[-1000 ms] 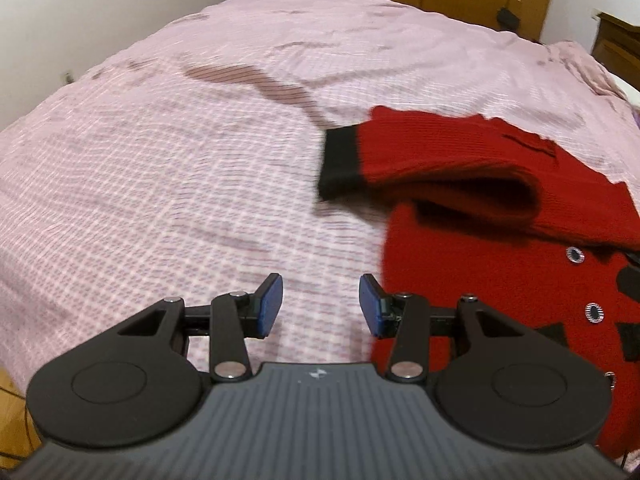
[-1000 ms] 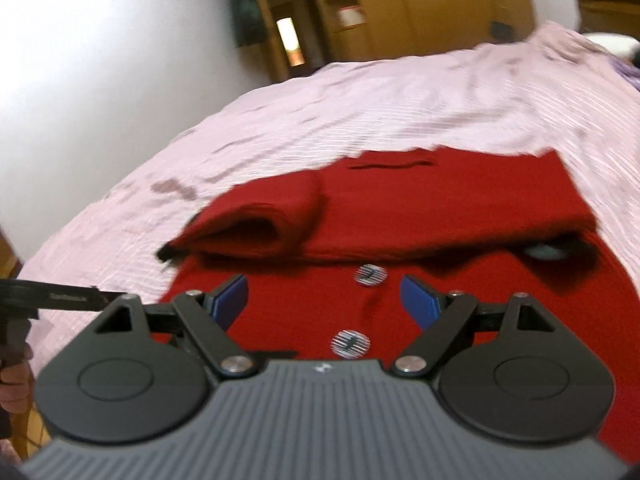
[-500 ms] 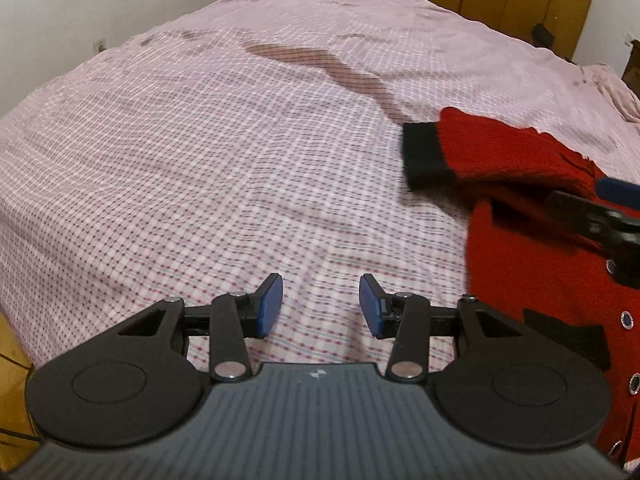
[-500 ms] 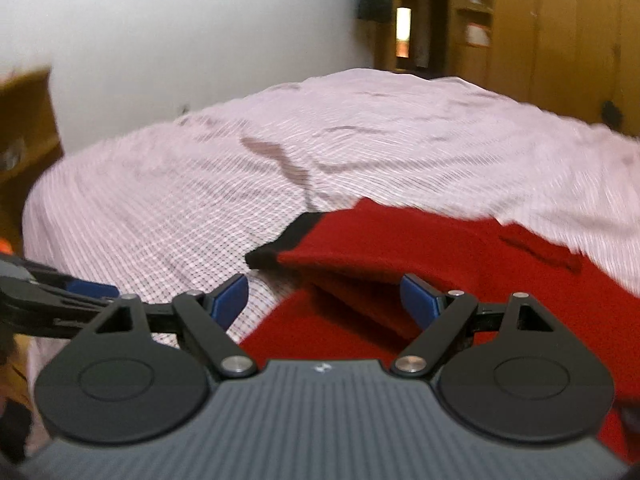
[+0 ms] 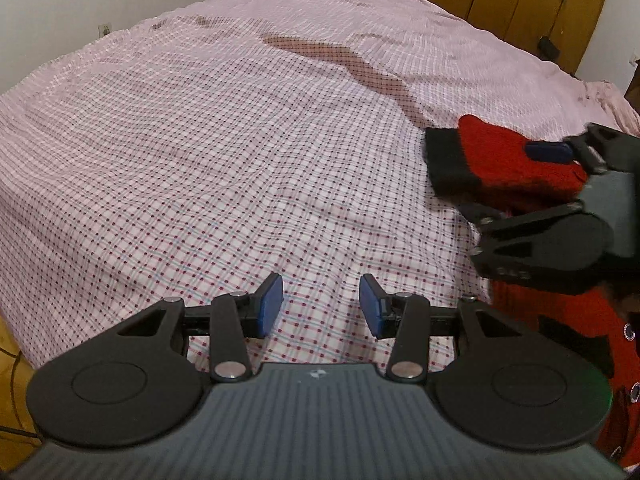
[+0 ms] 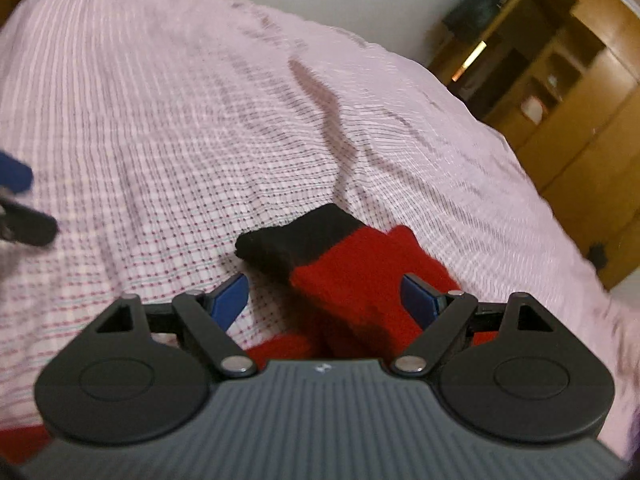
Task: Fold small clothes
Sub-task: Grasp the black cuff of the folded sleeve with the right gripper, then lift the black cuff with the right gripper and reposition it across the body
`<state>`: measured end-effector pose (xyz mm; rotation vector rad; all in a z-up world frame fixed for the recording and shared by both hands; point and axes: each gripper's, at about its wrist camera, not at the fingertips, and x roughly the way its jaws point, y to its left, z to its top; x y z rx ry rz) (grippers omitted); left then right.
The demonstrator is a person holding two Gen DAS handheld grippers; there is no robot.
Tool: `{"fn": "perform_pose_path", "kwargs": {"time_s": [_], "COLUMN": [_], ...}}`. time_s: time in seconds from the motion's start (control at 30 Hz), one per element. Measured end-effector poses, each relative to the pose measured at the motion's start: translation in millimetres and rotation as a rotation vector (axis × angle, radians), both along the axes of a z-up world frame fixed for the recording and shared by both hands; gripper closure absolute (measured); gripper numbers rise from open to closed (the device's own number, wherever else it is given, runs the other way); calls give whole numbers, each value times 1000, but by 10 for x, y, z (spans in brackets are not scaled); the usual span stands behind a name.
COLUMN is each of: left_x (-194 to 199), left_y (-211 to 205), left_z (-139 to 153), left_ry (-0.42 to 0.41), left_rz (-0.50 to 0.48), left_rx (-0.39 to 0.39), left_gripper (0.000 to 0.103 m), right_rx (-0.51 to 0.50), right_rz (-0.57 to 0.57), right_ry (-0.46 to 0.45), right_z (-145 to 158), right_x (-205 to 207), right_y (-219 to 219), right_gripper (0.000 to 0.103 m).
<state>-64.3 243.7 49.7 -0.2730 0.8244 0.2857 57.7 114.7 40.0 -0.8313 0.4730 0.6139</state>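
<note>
step in hand, as i judge it: sleeve fold on a red knit cardigan point(image 5: 560, 320) lying on the pink checked bedsheet point(image 5: 240, 160). the right gripper point(image 6: 324, 300) is lined up on the sleeve point(image 6: 360, 272), jaws wide apart, one pad each side of it, not pressing; the black cuff point(image 6: 296, 236) pokes out beyond the tips. the left gripper point(image 5: 320, 308) hovers over bare sheet beside the garment's edge, jaws part open, nothing between them.

next move, my est.: right jaws need to close on the sleeve near the cuff, then carry it across the body. knit is thick and soft, so a full bite is needed, w/o catching the sheet below.

view diffs: left wrist cam shows the right gripper from the side, one blue pad point(image 5: 548, 152) over the sleeve, plus the cardigan's buttons point(image 5: 629, 332) at frame edge. right wrist cam shows neither buttons nor much of the body, but gives the sleeve centred between its pads; it's blurred. shelving point(image 6: 540, 92) at the far wall shows there only.
</note>
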Motion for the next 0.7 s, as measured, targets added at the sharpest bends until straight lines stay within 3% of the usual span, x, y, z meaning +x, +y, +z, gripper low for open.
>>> {"fn": "perform_pose_path", "kwargs": {"time_s": [0.13,0.2,0.27,0.33,0.43,0.7], "left_x": [0,2,3,5,3,31], "left_y": [23,29,29,24,9,-78], "left_z": [-6,-7,-9,-8,-4,44], "left_ry": [-7,-7,-6,-6,-8,-19], "left_rz": [-3,-4,-5,-5,-4,-28], "left_rx": [-10,-12,-12,-10,-10,-24], "left_gripper": [53,53,53,53,53,53], "right_rx": [26,58,82,122,229,446], "right_rz": [-12,-37,-70,-94,-131,-223], "right_ry": [0,5,20,37,60,2], "right_z": [-65,-52,-18,40,209,750], "right_x": [112,162,216,257,307,352], "right_y": [56,37,-6,-61,-188,-763], "right_gripper": [20,38,70,85,89,90]}}
